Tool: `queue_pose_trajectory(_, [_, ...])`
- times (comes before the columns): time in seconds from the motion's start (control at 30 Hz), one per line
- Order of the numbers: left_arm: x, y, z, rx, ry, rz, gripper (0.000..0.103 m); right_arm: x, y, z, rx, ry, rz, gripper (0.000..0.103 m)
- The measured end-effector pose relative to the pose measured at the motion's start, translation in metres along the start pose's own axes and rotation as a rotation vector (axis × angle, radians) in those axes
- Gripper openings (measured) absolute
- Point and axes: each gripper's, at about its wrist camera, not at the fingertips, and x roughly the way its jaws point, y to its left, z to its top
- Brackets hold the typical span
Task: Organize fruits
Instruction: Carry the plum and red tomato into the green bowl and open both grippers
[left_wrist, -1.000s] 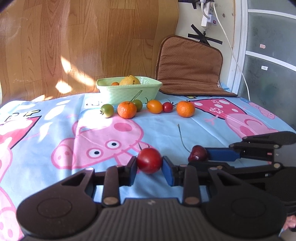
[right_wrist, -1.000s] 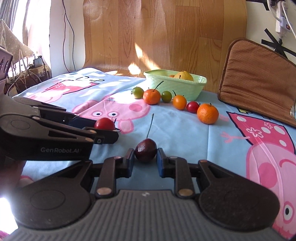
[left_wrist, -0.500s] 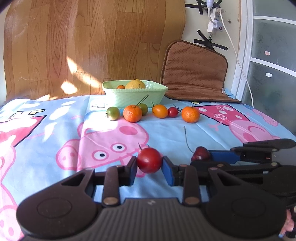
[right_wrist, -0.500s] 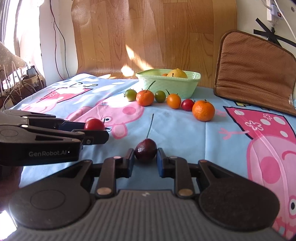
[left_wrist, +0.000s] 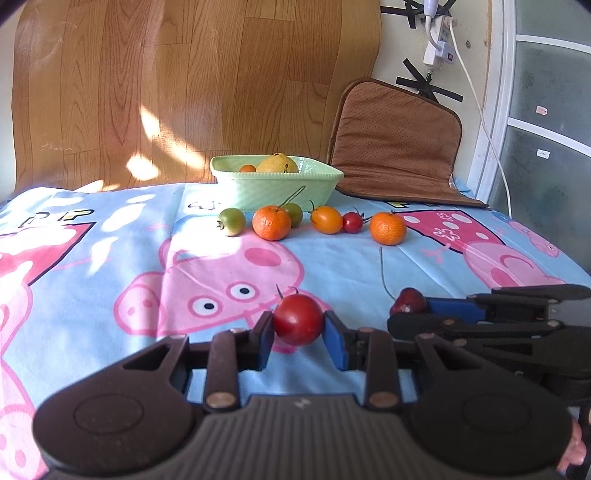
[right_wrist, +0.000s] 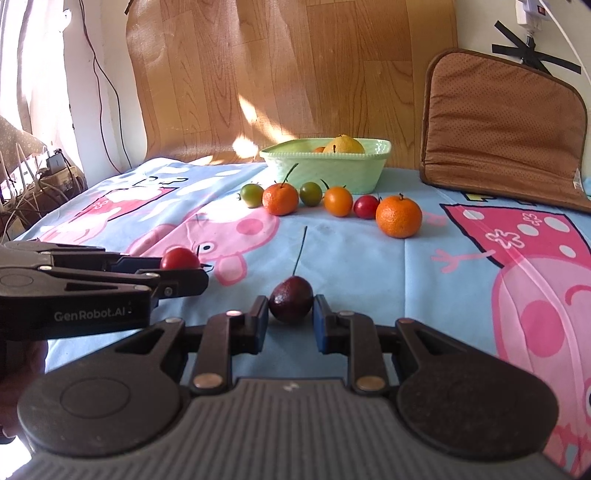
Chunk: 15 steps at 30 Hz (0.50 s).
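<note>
Straight ahead of both your loads, at the far edge of the cartoon blanket (right_wrist: 369, 266), sits the green bowl (right_wrist: 332, 171), with a yellow fruit and something orange already inside. You've got the red tomato (left_wrist: 298, 318) clamped between the left gripper (left_wrist: 298, 326) pads, and the dark cherry (right_wrist: 291, 303) pinched in the right gripper (right_wrist: 290, 314), its long stem standing up and leaning slightly away from you. Both fruits look lifted just clear of the cloth, though that's hard to call. The bowl lies forward and up-frame from each gripper, with the row of loose fruit (right_wrist: 332, 201) strung across just in front of its near wall. From the right wrist view the bowl sits a touch right of centre; from the left, a touch left. Neither hand looks clearly nearer, so whichever goes first will likely need to carry over that row.
</note>
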Motion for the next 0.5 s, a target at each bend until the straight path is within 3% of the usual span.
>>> queue_pose_trajectory(0.33, [0.0, 0.011, 0.005, -0.057, 0.001, -0.038, 0.029, 0.001, -0.004, 0.004, 0.036, -0.006, 0.01, 0.028])
queue_pose_trajectory(0.5, [0.006, 0.02, 0.03, -0.038, -0.039, -0.034, 0.029, 0.002, -0.015, 0.024, 0.037, -0.049, 0.0, 0.028])
